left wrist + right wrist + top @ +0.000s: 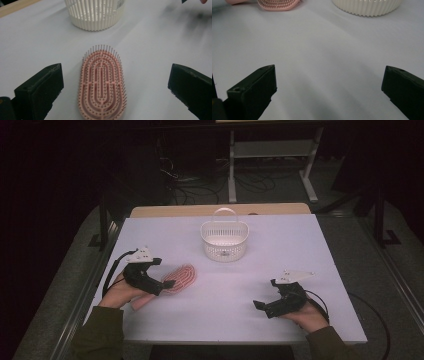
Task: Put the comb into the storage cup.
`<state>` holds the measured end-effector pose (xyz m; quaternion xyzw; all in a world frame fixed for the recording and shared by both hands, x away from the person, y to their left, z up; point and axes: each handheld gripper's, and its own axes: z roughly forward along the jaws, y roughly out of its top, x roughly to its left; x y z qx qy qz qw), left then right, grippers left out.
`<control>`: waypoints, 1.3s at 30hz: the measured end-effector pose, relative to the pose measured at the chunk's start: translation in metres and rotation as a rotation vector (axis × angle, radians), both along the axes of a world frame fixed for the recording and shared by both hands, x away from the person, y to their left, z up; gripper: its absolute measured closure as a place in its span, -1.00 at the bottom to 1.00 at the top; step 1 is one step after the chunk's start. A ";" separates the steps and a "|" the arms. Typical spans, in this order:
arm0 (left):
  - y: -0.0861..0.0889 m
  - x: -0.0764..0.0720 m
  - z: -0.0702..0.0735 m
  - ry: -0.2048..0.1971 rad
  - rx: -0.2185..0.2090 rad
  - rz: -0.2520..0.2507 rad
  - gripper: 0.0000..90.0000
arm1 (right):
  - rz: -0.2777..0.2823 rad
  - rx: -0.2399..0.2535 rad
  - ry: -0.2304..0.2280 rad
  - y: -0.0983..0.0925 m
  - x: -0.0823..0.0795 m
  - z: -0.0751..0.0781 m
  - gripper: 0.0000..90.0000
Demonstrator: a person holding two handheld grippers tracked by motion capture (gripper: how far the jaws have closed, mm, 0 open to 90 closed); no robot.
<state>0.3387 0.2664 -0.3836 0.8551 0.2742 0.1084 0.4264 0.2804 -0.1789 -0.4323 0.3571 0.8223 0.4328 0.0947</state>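
Both grippers gape empty; the left gripper [112,87] straddles the pink hairbrush [102,82], its length running straight ahead, the right gripper [272,302] well apart.

No text, label or number can be read anywhere.

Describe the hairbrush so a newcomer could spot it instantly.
Start at the white table and find the white basket near its far middle. Nearer and to the left, by the left claw, lies the hairbrush, bristles up: the one pink, oval thing there.
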 end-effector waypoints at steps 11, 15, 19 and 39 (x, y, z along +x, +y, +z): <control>0.018 0.003 0.003 -0.012 0.017 0.037 -1.00 | -0.013 0.005 0.004 0.000 0.000 0.000 -1.00; 0.020 0.003 0.004 -0.015 0.018 0.048 -1.00 | -0.013 0.010 0.001 -0.001 0.000 0.000 -1.00; 0.021 0.004 0.004 -0.010 0.024 0.050 -1.00 | -0.011 0.008 0.001 -0.001 -0.001 0.001 -1.00; 0.023 0.003 -0.003 0.026 0.128 0.057 -1.00 | -0.007 0.002 0.003 -0.001 -0.001 0.000 -1.00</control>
